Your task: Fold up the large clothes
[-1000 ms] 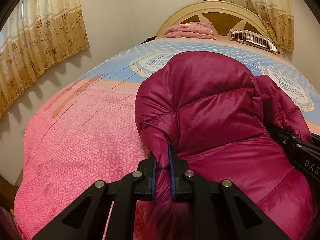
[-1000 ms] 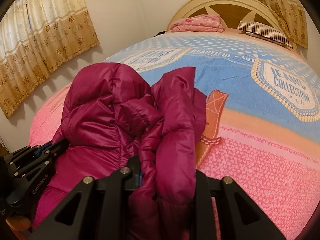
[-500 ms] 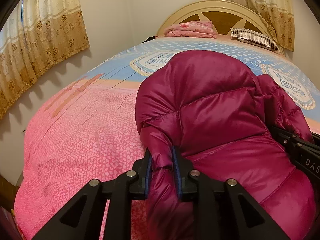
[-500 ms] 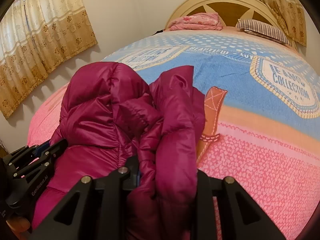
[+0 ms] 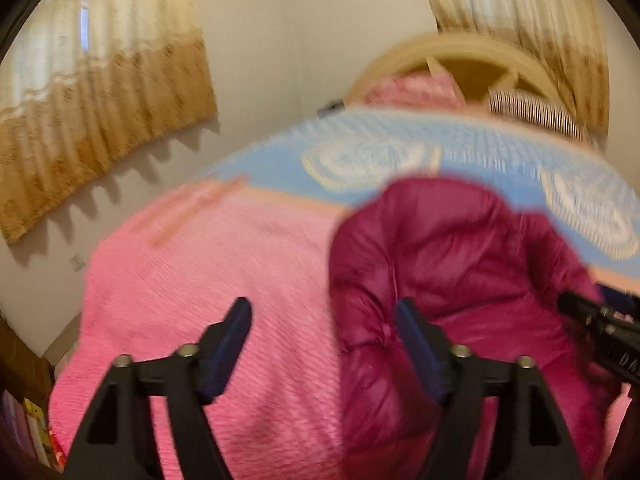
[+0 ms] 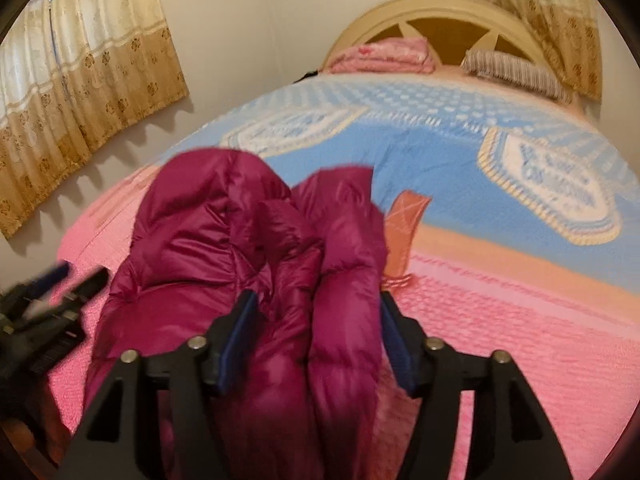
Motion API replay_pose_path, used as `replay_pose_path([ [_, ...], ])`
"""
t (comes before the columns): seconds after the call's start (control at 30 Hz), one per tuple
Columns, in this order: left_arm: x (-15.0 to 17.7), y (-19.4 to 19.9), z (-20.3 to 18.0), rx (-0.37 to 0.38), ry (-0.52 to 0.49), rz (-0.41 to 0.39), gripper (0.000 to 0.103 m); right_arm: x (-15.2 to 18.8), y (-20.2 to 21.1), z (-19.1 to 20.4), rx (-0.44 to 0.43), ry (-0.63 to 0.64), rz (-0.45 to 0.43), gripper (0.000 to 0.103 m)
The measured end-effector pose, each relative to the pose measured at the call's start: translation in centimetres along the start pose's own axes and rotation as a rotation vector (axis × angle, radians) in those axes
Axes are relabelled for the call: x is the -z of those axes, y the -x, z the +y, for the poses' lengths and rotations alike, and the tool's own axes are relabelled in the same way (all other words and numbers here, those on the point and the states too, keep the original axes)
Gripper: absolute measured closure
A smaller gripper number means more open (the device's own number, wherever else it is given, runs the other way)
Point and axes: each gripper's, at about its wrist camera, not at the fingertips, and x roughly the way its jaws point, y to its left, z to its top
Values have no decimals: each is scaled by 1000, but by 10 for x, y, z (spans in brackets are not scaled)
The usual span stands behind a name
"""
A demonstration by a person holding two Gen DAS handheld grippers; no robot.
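A magenta puffer jacket (image 5: 460, 260) lies bunched on the pink and blue bedspread (image 5: 200, 260). My left gripper (image 5: 322, 320) hovers over the jacket's left edge. Its jaws are opening wide, with only the jacket's rim between them and neither pad touching it. In the right wrist view the jacket (image 6: 200, 232) shows several puffy folds. My right gripper (image 6: 316, 312) straddles two of them, its jaws opening and the fabric lying loose between the pads. Each view shows the other gripper at its edge: the right gripper (image 5: 600, 324) and the left gripper (image 6: 40, 308).
At the far end of the bed a folded pink blanket (image 6: 384, 54) and a striped pillow (image 6: 516, 70) lie against the cream headboard (image 6: 448, 12). Beige curtains (image 6: 80, 80) hang on the left wall. Dark furniture with books (image 5: 36, 428) stands by the bed's near left corner.
Both grippers were pinched on folds of the jacket; their jaws have now spread and released the fabric. Both have pulled up and back, the left one more, and its view is blurred.
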Motion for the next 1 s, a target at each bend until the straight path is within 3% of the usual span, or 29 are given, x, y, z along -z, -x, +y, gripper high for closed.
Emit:
replay_pose_path([
  [0.1, -3, 26, 8, 17, -3, -40, 19, 1, 22, 1, -7, -4, -23, 30],
  [0.37, 6, 74, 33, 20, -8, -73, 18, 14, 73, 13, 10, 19, -87, 25],
  [0.7, 14, 100, 39, 48, 5, -106, 18, 26, 103, 26, 14, 40, -138, 18],
  [1.0, 12, 107, 40, 61, 10, -118, 18, 33, 112, 30, 13, 51, -149, 17],
])
